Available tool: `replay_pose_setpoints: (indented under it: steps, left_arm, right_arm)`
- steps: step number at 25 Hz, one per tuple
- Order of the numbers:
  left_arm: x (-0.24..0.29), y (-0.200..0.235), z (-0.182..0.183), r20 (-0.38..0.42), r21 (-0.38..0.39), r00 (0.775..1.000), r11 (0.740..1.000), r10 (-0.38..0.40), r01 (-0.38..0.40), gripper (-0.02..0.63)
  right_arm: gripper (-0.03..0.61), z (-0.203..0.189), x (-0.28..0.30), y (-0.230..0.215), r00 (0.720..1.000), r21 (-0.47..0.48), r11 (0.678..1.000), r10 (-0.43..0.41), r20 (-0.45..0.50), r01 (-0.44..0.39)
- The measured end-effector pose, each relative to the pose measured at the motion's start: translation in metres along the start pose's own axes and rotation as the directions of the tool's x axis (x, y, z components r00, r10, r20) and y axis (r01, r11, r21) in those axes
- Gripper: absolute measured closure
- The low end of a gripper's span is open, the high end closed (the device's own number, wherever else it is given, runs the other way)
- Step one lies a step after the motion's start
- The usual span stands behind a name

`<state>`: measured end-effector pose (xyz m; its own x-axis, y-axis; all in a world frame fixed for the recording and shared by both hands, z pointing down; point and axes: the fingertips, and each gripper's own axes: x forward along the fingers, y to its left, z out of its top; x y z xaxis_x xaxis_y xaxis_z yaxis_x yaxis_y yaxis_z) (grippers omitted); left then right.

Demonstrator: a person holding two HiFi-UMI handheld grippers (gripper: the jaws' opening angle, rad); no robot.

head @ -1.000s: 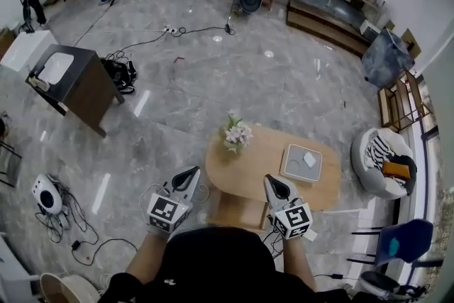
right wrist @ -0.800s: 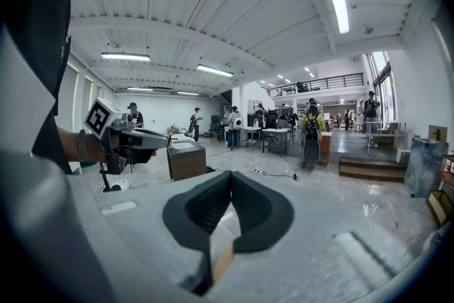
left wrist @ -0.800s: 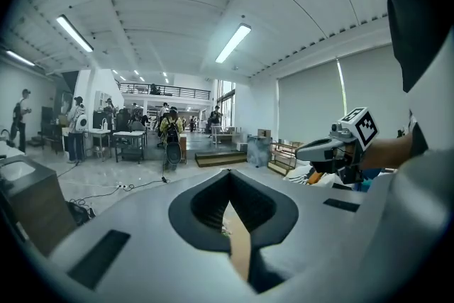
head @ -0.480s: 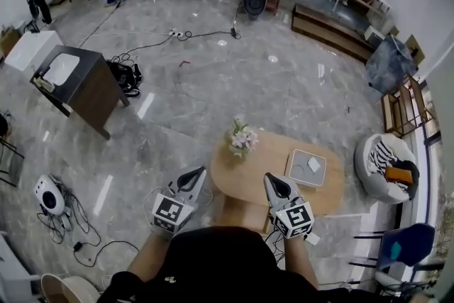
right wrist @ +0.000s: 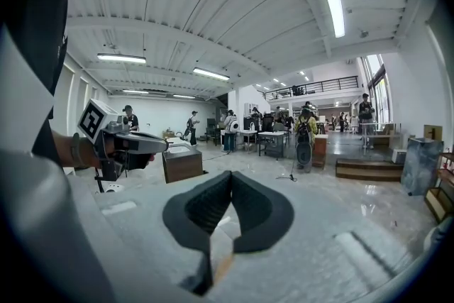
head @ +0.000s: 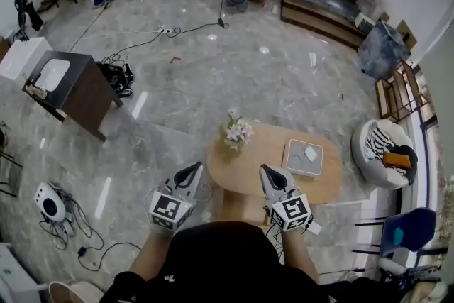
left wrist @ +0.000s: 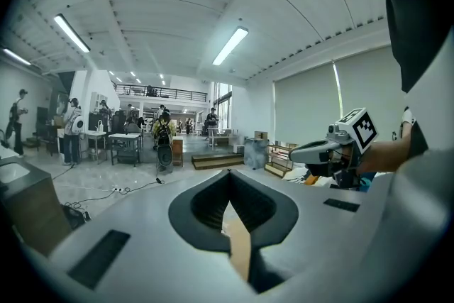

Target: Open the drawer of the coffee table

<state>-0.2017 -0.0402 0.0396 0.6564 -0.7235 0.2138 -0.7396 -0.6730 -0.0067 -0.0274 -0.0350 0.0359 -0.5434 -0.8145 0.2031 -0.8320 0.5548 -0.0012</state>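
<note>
A light wooden oval coffee table [head: 262, 160] stands on the marble floor just ahead of me in the head view. On it are a small bunch of flowers [head: 236, 131] at its left end and a grey square tray [head: 303, 157] at its right. Its drawer front is not visible from above. My left gripper [head: 191, 169] is held off the table's near left edge, shut and empty. My right gripper [head: 267, 172] hovers over the table's near edge, shut and empty. In the left gripper view the tips [left wrist: 228, 177] meet; in the right gripper view the tips [right wrist: 231, 177] meet too.
A dark cabinet [head: 67, 90] stands at the left with cables beside it. A white round chair [head: 383, 155] and a blue chair [head: 399, 232] stand at the right. A wooden shelf [head: 394, 92] lines the right wall. People and desks are far off at the back.
The head view has shifted slightly, so the table sits a little higher and nearer. Both grippers stay shut in front of me, the right one a touch higher.
</note>
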Motion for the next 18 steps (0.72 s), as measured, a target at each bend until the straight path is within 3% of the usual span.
replay_pose_setpoints:
  steps: [13, 18]
  left_arm:
    - [-0.007, 0.007, 0.008, 0.010, -0.036, 0.999, 0.998, 0.047, -0.046, 0.601]
    - [-0.009, 0.005, -0.001, 0.000, -0.025, 1.000, 0.999, 0.031, -0.031, 0.601]
  right_arm:
    - [0.580, -0.007, 0.000, 0.007, 1.000, 0.004, 1.000, 0.010, -0.022, -0.010]
    - [0.580, -0.007, 0.001, 0.010, 1.000, 0.002, 1.000, 0.012, -0.022, -0.012]
